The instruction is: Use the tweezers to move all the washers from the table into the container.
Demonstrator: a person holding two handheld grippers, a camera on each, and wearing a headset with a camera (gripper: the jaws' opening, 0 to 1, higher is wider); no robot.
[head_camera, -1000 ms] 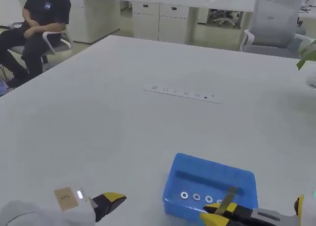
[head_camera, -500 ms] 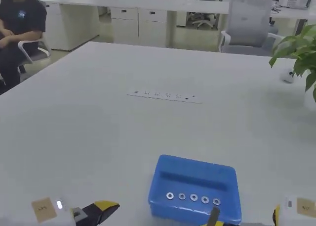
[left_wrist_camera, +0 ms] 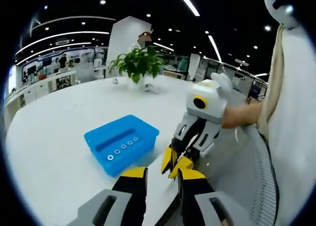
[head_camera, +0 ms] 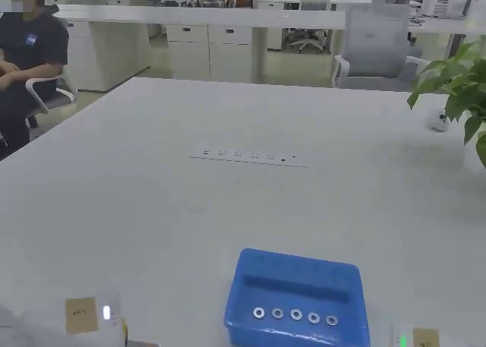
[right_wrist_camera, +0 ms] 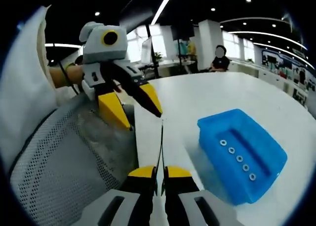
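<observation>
Your right gripper (right_wrist_camera: pixel 159 174) is clamping the tweezers (right_wrist_camera: pixel 161 147), which are pointing toward your left gripper (left_wrist_camera: pixel 163 173), whose jaws are standing apart. Five washers (right_wrist_camera: pixel 239 158) are lying in a row inside the blue container (right_wrist_camera: pixel 222 179), sitting farther out on the table (head_camera: pixel 152 195) than both sets of jaws.

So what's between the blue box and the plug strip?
Nothing. In the head view, just bare white table lies between the box and the strip.

Marks on the tan tag (head_camera: pixel 80 315) are unreadable.
</observation>
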